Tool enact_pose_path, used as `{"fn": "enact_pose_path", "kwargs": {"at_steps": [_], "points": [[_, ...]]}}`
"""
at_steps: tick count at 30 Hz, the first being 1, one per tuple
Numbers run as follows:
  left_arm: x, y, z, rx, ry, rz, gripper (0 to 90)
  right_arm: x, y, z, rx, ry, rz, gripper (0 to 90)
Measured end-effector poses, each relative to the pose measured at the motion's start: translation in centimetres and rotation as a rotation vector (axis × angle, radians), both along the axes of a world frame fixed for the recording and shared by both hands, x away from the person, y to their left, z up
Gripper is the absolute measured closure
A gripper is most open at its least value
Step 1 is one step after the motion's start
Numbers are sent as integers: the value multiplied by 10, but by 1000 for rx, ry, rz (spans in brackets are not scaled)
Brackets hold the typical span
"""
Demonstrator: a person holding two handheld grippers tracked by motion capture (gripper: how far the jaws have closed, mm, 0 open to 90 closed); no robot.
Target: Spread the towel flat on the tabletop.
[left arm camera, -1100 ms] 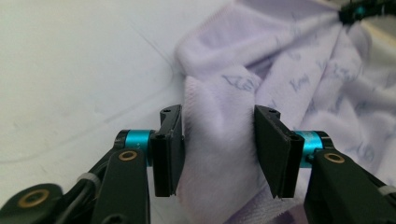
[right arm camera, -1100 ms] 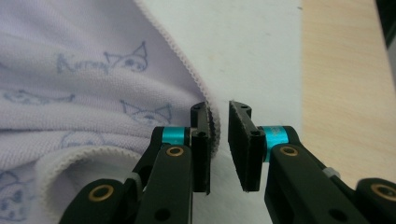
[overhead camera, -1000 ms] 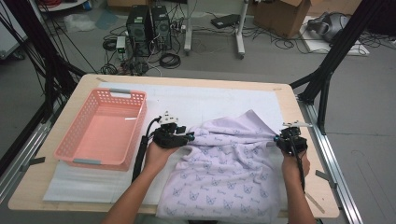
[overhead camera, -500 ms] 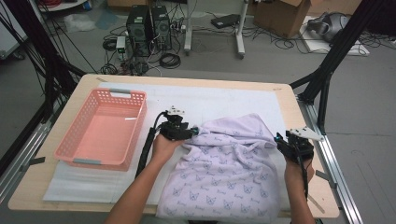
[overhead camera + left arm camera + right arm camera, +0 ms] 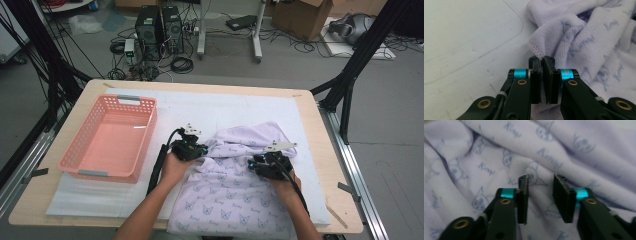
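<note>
Soft, limp towel (image 5: 235, 185), light and bunches easily; best gripped at its hemmed edge. Left claw (image 5: 541, 60) closed at hem, grip unclear; right claw (image 5: 541, 181) parted over a fold, just closing.

This is a lab or test room rather than a home. Beyond the wooden surface (image 5: 320, 150) stand two computer towers (image 5: 160, 27) on a grey floor (image 5: 300, 65), with loose cables (image 5: 182, 62) coiled beside them. Black metal frame struts (image 5: 350, 75) flank the surface, and a cardboard box (image 5: 297, 12) sits farther back.
</note>
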State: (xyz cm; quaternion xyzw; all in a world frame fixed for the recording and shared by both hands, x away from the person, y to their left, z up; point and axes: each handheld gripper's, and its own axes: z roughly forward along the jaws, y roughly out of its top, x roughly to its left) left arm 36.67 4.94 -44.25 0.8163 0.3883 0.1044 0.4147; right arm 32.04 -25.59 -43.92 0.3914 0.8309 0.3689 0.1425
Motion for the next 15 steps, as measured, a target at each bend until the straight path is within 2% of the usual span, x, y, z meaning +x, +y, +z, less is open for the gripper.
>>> {"fn": "enact_pose_path", "kwargs": {"at_steps": [1, 2, 3, 7, 8, 12, 15], "points": [[-2, 1, -1, -5, -3, -1, 840, 0, 1, -2, -10, 12, 8, 755], [-5, 3, -2, -8, -6, -3, 838, 0, 0, -1, -5, 17, 15, 835], [-8, 4, -3, -12, -9, -3, 837, -2, 0, 0, -20, 10, 15, 854], [-16, 10, -3, -18, -3, -18, 844, -8, -6, 2, -47, 23, 38, 873], [-19, 12, -3, -23, -13, -21, 845, -11, -8, 3, -49, 24, 40, 874], [-28, 20, -1, -45, -4, -41, 835, -27, -20, 5, -45, 38, 60, 877], [-25, 26, 6, -105, -27, 8, 715, -41, -29, 7, -53, 48, 82, 878]]}}
